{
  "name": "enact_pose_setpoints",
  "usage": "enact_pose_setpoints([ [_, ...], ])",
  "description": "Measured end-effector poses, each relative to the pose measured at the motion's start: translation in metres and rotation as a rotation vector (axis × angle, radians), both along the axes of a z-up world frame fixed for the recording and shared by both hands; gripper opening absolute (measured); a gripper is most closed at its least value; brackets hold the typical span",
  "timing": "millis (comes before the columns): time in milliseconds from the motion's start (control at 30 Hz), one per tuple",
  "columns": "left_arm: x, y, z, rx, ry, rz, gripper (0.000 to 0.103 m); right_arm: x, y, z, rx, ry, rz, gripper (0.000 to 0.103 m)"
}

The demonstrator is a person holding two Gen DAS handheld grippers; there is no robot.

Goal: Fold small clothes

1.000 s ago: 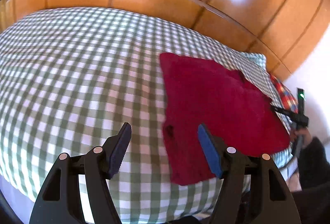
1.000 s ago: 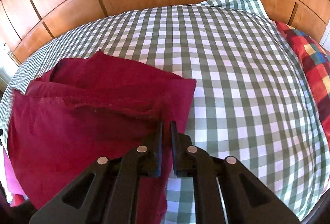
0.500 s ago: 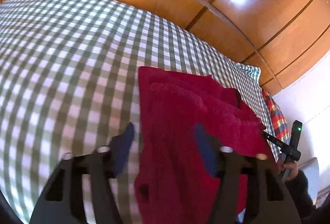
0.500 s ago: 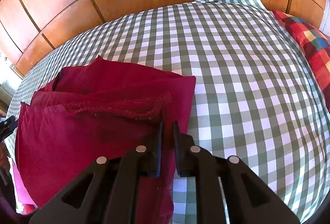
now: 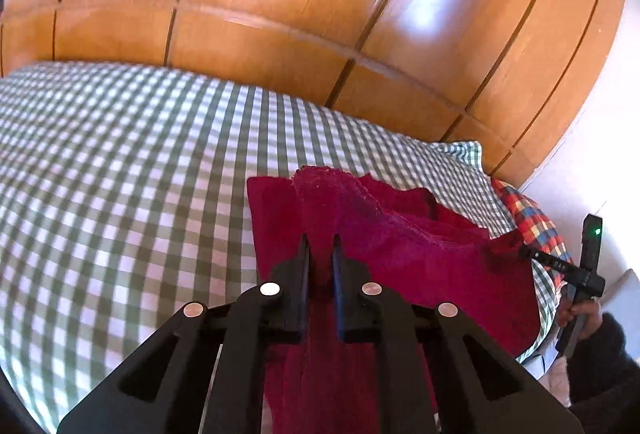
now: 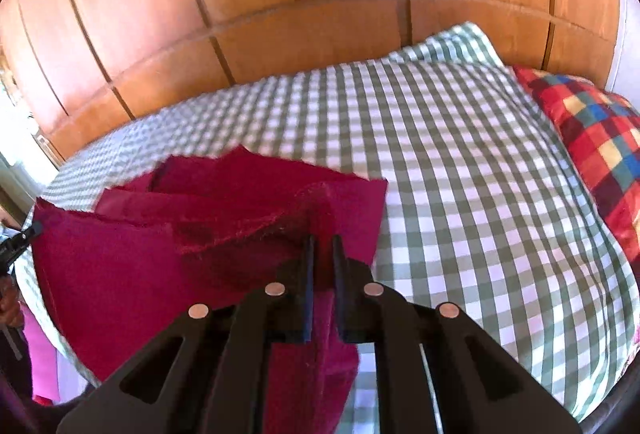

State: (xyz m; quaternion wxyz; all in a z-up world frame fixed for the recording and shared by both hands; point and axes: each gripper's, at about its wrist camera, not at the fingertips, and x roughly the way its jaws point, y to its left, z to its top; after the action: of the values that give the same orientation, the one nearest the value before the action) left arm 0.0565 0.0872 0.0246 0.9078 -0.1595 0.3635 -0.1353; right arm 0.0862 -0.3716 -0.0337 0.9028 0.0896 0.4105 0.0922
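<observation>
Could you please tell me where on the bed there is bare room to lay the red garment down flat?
The checked sheet is bare between the red garment and the patchwork pillow, and also left of the garment toward the wooden wall. The near edge is crowded, where both grippers pinch the cloth.

Crimson garment (image 5: pixel 420 254) (layered, rumpled) partly lifted off the checked bed (image 5: pixel 120 194).

Bed (image 6: pixel 460 170), green-white checked cover; red garment (image 6: pixel 120 266) and, apparently, multicolour checked pillow (image 6: pixel 592 138) on it.
</observation>
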Motion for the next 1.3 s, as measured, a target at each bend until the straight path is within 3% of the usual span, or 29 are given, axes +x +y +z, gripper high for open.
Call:
enact_pose_setpoints([
  [100,0.004,0.005,0.008,0.0,-0.009,0.024,0.008,0.007,0.003,0.013,-0.006,-0.031,0.011,0.007],
  [300,0.059,0.005,0.017,-0.001,0.013,0.076,0.008,0.056,-0.005,0.022,-0.031,-0.057,-0.031,0.007],
  [400,0.089,0.005,0.012,-0.001,0.052,0.093,0.008,0.086,-0.015,0.009,-0.038,-0.017,-0.058,0.007],
  [500,0.12,0.002,-0.004,0.018,0.115,0.1,0.008,0.111,-0.017,-0.021,-0.055,0.079,-0.067,0.007],
  [633,0.146,-0.004,-0.034,0.068,0.197,0.119,0.008,0.122,-0.015,-0.054,-0.08,0.151,-0.074,0.007],
  [700,0.149,-0.002,-0.043,0.049,0.221,0.117,0.011,0.121,-0.017,-0.06,-0.058,0.162,-0.073,0.008],
  [767,0.143,0.005,-0.047,0.027,0.226,0.13,0.021,0.113,-0.019,-0.059,-0.041,0.147,-0.072,0.015],
  [833,0.129,0.012,-0.045,0.019,0.217,0.122,0.029,0.104,-0.018,-0.054,-0.022,0.131,-0.063,0.042],
  [933,0.097,0.022,-0.036,0.044,0.171,0.096,0.043,0.082,-0.013,-0.04,-0.009,0.093,-0.042,0.047],
  [1167,-0.005,0.035,-0.032,0.055,0.091,-0.07,0.044,0.014,-0.001,-0.025,0.072,0.084,0.015,0.059],
  [1300,-0.041,0.022,-0.041,0.088,0.077,-0.142,0.044,-0.026,-0.002,-0.024,0.115,0.11,0.073,0.063],
])
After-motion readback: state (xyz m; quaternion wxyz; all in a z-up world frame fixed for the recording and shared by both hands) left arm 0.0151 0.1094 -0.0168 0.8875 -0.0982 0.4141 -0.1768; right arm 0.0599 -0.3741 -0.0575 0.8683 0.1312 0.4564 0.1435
